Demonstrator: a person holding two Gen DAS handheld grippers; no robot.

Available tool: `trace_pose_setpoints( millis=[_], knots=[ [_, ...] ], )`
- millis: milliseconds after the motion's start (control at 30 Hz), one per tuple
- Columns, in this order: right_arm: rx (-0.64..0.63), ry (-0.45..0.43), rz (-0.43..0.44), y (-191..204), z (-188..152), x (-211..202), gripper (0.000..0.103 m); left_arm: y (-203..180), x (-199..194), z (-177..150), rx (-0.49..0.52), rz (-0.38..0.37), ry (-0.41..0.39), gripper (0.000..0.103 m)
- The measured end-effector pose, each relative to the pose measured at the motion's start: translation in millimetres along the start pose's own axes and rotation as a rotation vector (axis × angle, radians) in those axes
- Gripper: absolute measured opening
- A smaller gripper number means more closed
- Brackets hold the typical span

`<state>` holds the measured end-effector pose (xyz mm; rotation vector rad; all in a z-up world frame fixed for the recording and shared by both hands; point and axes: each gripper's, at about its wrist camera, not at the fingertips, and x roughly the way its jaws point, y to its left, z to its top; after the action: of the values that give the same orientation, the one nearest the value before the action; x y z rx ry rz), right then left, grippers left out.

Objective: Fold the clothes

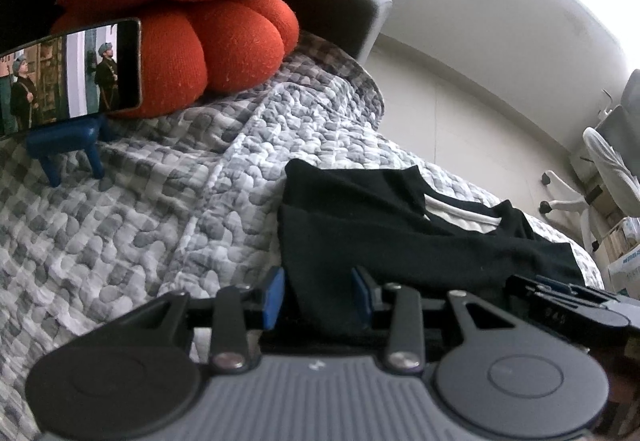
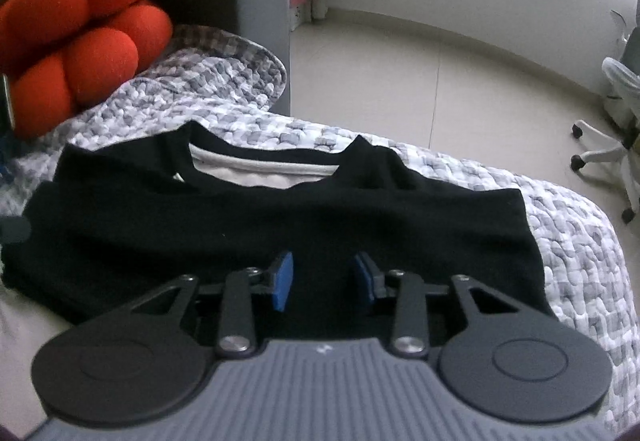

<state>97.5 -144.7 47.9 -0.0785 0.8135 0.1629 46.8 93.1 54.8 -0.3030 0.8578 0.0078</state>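
A black T-shirt point(image 2: 260, 225) with a white inner neckband lies folded on the grey-and-white quilted bed cover point(image 2: 580, 241), neck away from me. My right gripper point(image 2: 325, 279) is open, its blue pads either side of the shirt's near edge. In the left wrist view the same shirt point(image 1: 400, 237) lies to the right of centre. My left gripper point(image 1: 318, 293) is open at the shirt's near left corner, with black cloth between its blue pads. The right gripper's black body point(image 1: 568, 301) shows at the right edge of that view.
An orange knotted cushion point(image 1: 180, 1) leans at the head of the bed by a grey headboard point(image 2: 248, 13). A phone point(image 1: 68, 73) playing video stands on a blue stand point(image 1: 68, 145). A white office chair point(image 2: 616, 129) stands on the tiled floor to the right.
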Motion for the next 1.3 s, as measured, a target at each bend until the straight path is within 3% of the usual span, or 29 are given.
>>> trace_pose_setpoints(
  millis=[167,333,533,967,1200,1300],
  knots=[
    [-0.03,0.0,0.032,7,-1,-6,0.039,-1,-2,-1,0.016,0.0,-0.007,0.038],
    [-0.053,0.041,0.041,11,-7,-1,0.039,0,6,-7,0.053,0.034,0.035,0.038],
    [-0.011,-0.007,0.045,4,-7,-28,0.039,1,1,-14,0.076,0.056,0.054,0.038],
    [0.128,-0.011,-0.063,-85,-52,-72,0.039,9,-31,-21,0.109,0.066,0.006,0.039],
    [0.129,0.022,-0.03,-96,-66,-66,0.035,-17,-28,-32,0.172,0.044,0.02,0.039],
    [0.204,0.007,-0.025,-109,-67,-61,0.03,-24,-24,-34,0.188,0.038,0.023,0.039]
  ],
)
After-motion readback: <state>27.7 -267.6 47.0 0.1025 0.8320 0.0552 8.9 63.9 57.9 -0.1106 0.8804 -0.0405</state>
